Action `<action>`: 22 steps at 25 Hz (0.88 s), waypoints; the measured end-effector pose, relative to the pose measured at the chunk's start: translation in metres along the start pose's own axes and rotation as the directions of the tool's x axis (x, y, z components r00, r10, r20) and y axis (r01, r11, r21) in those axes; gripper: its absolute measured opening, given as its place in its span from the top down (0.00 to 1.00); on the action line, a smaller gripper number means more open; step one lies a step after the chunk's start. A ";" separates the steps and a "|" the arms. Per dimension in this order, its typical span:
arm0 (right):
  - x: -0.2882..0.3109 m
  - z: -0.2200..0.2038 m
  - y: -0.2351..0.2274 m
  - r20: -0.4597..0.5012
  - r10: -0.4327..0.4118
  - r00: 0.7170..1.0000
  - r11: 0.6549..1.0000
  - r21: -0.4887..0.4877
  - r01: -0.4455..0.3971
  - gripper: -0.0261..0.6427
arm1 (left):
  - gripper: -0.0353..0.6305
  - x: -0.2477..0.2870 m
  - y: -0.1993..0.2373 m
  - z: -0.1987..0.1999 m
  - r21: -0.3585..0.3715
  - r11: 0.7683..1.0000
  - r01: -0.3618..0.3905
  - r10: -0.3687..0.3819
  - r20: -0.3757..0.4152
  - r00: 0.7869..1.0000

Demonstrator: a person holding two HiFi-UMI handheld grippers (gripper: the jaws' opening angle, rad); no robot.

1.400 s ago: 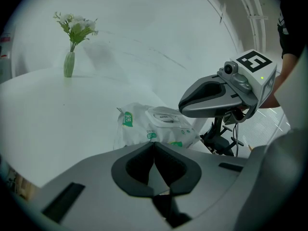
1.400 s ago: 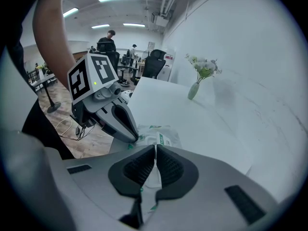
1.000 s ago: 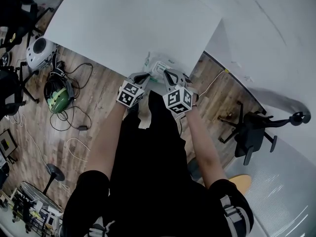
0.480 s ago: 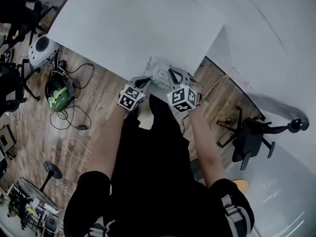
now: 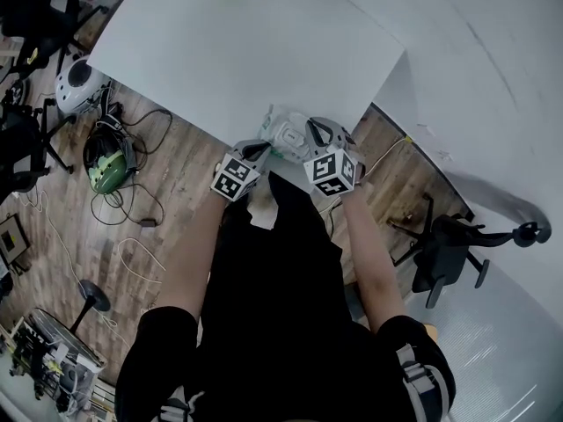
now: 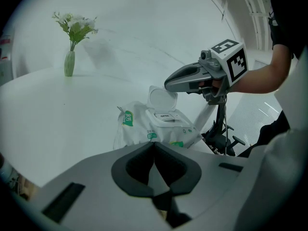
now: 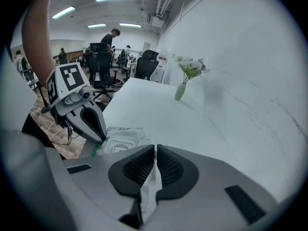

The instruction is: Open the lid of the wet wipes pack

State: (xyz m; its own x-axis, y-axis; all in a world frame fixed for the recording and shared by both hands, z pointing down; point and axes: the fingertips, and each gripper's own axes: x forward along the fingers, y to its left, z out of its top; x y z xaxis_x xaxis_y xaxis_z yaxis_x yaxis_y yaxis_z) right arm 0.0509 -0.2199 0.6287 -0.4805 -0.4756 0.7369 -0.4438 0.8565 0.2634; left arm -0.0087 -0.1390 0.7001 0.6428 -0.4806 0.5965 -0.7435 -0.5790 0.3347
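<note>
1. Left gripper view: the left gripper [image 6: 154, 146] is showing its two dark pads pressing together at the tips, with nothing visible between them. The wet wipes pack [image 6: 154, 126] is lying just beyond those tips on the white table [image 6: 57, 105]. Its round lid [image 6: 161, 97] is standing upright on the side of the pack away from the jaws.
2. Right gripper view: the right gripper [image 7: 155, 148] is closing to a hairline gap and is pinching a thin white sliver between its pads. Judging from the left gripper view, where its tip is meeting the lid's upper edge, that sliver is the lid's rim.
3. Far beyond both pairs of jaws, a vase of flowers [image 6: 70, 64] is standing on the table, well apart from the pack.
4. The lid is looking already lifted, so the step in hand is probably swinging it fully back. That is likely going best if the left jaws are bearing down on the wrapper while the right jaws are turning the lid around its hinge, away from the left jaws, rather than pulling straight up. The pack is sitting at the table's near edge, so a hard tug is risking dragging it off.
5. Several things are staying out of sight. The gripper's own body is covering the pack's near end, so it is unclear whether a fold of wrapper is being caught. The hinge is hiding behind the lid. In the head view the pack is showing too small for detail.
</note>
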 end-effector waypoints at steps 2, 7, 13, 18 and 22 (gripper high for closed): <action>0.003 -0.002 -0.003 -0.003 0.003 1.000 1.000 -0.001 -0.003 0.91 | 0.91 0.001 0.001 -0.002 -0.002 1.000 0.001 -0.001 -0.007 1.000; 0.009 -0.003 -0.008 -0.006 0.007 1.000 1.000 -0.004 -0.007 0.91 | 0.91 -0.001 0.001 -0.003 -0.007 1.000 0.002 -0.002 -0.021 1.000; 0.015 -0.011 -0.016 -0.008 -0.001 1.000 1.000 0.007 0.001 0.90 | 0.91 0.002 0.001 -0.005 -0.002 1.000 -0.005 0.005 -0.027 1.000; 0.020 -0.014 -0.019 -0.014 -0.010 1.000 1.000 0.007 0.011 0.90 | 0.91 0.002 0.002 -0.007 -0.003 1.000 -0.002 0.002 -0.029 1.000; 0.020 -0.016 -0.020 -0.021 -0.013 1.000 1.000 0.008 0.014 0.90 | 0.91 0.001 -0.001 -0.003 -0.004 1.000 -0.004 0.004 -0.019 1.000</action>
State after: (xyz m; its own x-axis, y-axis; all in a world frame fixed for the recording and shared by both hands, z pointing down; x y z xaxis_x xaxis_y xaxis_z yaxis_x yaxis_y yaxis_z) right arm 0.0618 -0.2432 0.6484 -0.4582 -0.4827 0.7464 -0.4566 0.8483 0.2683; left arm -0.0084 -0.1370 0.7026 0.6365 -0.4704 0.6112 -0.7466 -0.5745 0.3354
